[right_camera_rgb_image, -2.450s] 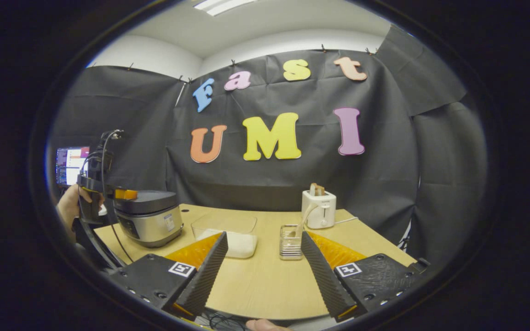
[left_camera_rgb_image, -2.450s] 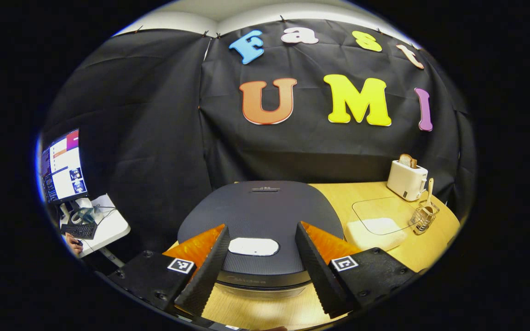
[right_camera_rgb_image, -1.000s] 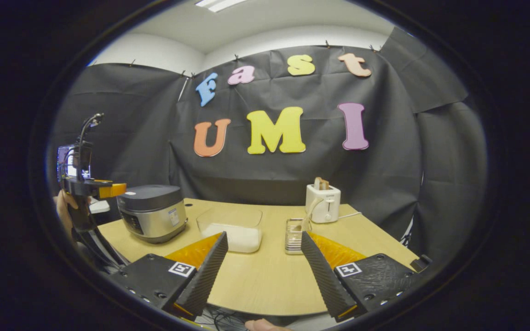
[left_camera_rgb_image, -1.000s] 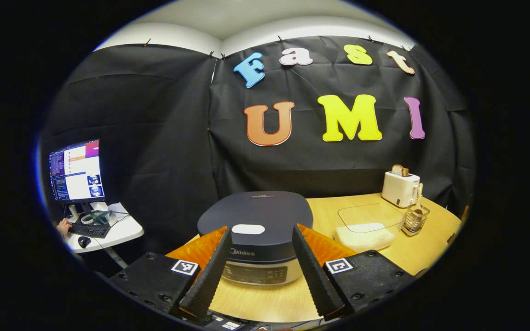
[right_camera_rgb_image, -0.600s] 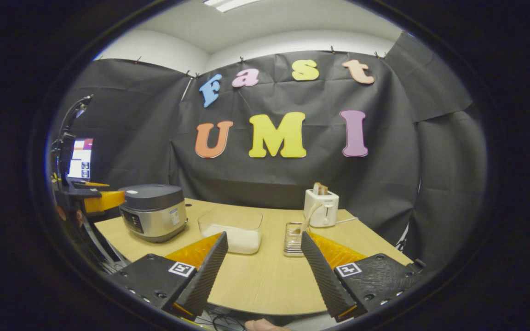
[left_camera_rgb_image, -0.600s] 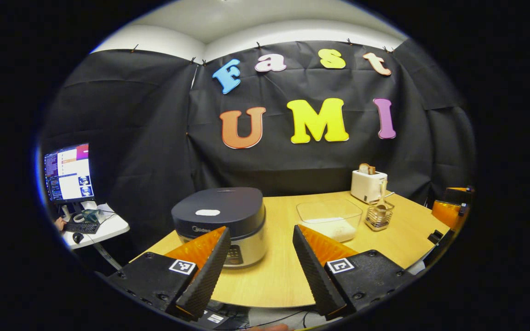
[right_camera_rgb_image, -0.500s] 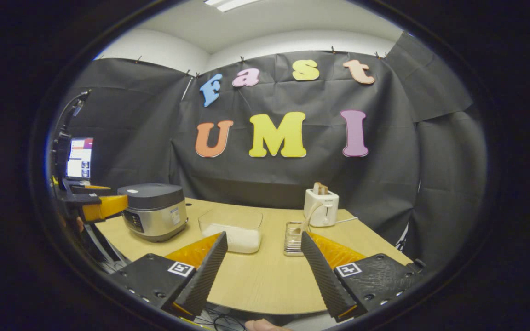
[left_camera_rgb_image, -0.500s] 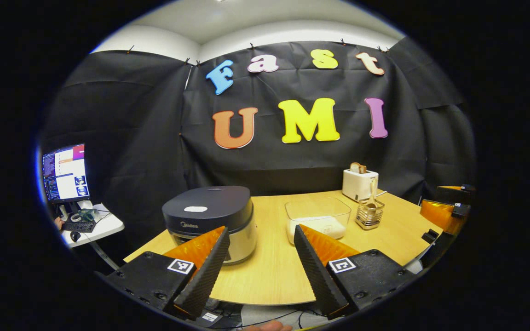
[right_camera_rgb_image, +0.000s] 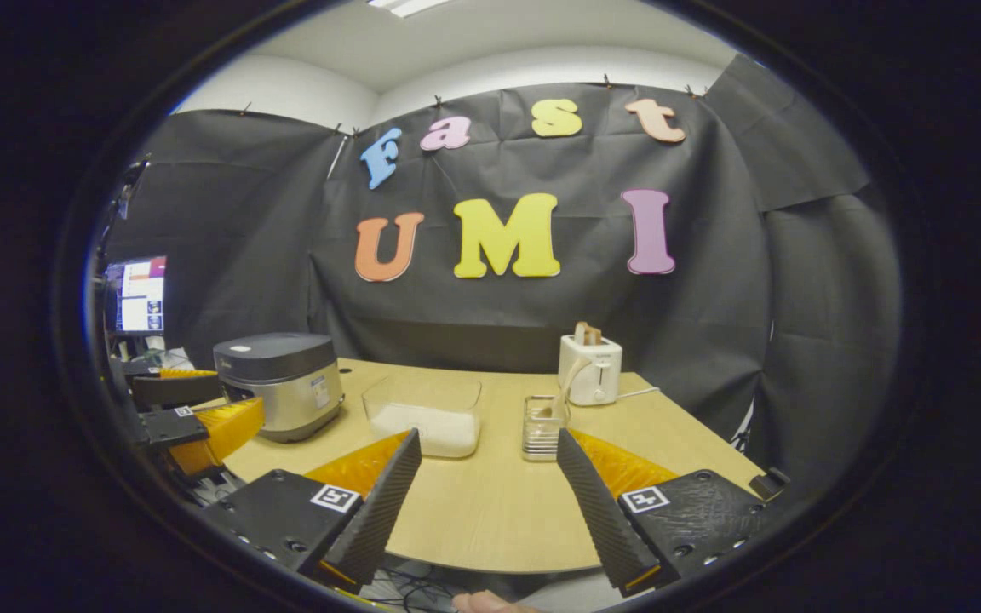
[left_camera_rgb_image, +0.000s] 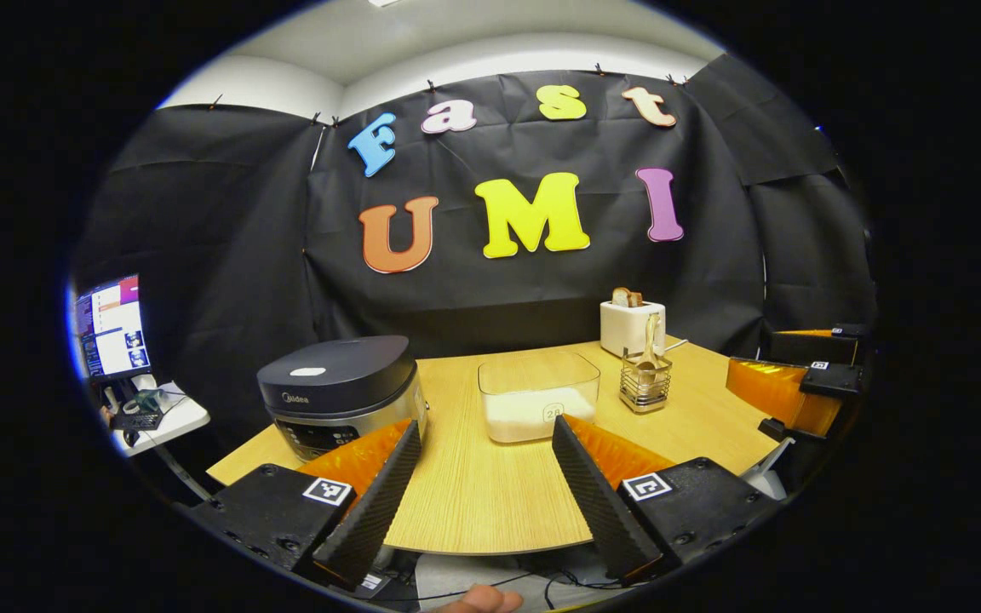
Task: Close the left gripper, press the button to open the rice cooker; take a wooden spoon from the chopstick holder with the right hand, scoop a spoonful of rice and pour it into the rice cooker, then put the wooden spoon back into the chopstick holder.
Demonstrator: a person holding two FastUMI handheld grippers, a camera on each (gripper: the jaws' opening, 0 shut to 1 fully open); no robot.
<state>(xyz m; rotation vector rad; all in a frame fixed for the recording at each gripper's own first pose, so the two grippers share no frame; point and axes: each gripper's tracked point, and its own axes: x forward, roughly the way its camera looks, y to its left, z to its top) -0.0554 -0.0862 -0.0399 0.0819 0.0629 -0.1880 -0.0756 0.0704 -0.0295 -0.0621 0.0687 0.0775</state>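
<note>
Wooden table (left_camera_rgb_image: 490,502) stretches out ahead of both claws, and neither one is touching anything on it. Left claw (left_camera_rgb_image: 478,489) has its jaws spread wide with nothing between them, hanging off the near edge. The cooker (left_camera_rgb_image: 337,396) sits ahead and to its left, lid down, white button (left_camera_rgb_image: 307,371) on top. The rice tub (left_camera_rgb_image: 539,396) is straight ahead of that claw, and the holder (left_camera_rgb_image: 645,383) with the spoon (left_camera_rgb_image: 651,340) standing in it is ahead to the right, just in front of the toaster (left_camera_rgb_image: 632,323).

Right claw (right_camera_rgb_image: 484,494) is wide open too and holds nothing. From its side the holder (right_camera_rgb_image: 540,426) is nearly dead ahead, just past its right finger, spoon (right_camera_rgb_image: 571,379) leaning toward the toaster (right_camera_rgb_image: 589,370). Rice tub (right_camera_rgb_image: 424,415) is ahead-left, cooker (right_camera_rgb_image: 278,383) further left, and the left claw (right_camera_rgb_image: 201,409) shows at the far left edge, beside the cooker.
</note>
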